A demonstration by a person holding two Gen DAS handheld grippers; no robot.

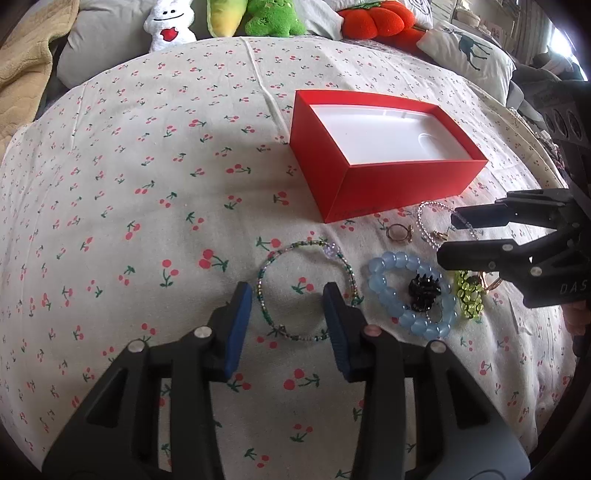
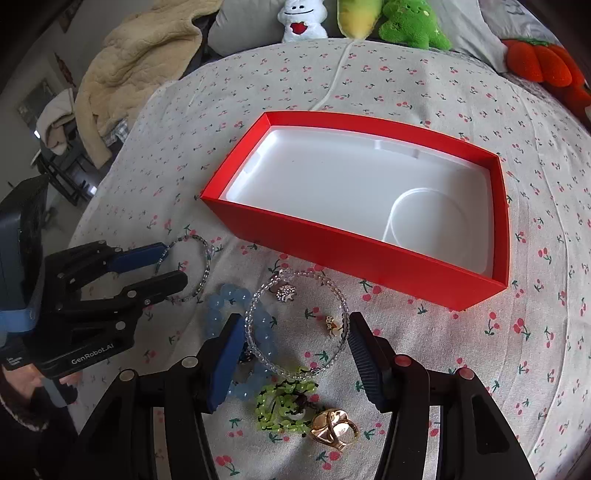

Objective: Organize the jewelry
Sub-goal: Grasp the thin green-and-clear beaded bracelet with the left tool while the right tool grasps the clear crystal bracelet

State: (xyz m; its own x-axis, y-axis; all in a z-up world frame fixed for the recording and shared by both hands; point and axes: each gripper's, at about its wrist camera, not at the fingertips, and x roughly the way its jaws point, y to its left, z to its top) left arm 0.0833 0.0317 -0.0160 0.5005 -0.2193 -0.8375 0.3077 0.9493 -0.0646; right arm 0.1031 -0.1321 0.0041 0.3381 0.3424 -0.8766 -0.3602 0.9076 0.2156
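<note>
only readable stuff: "GenRobot.AI" on the left gripper (image 2: pixel 177 266) body, "DAS" on the right gripper (image 1: pixel 447 236) body.

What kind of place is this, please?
Probably a bedroom: the work surface looks like a bed with a cherry-print sheet, plush toys and pillows at its far edge.

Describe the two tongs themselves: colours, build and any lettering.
Both tongs are black plastic linkages with silver rivets and ribbed blue pads on the fingers. The left tongs carry white "GenRobot.AI" lettering, a blue strap and a dark boxy body behind. The right tongs show pale letters "DAS" on the side. A dark fuzzy cuff shows below the left tongs.
</note>
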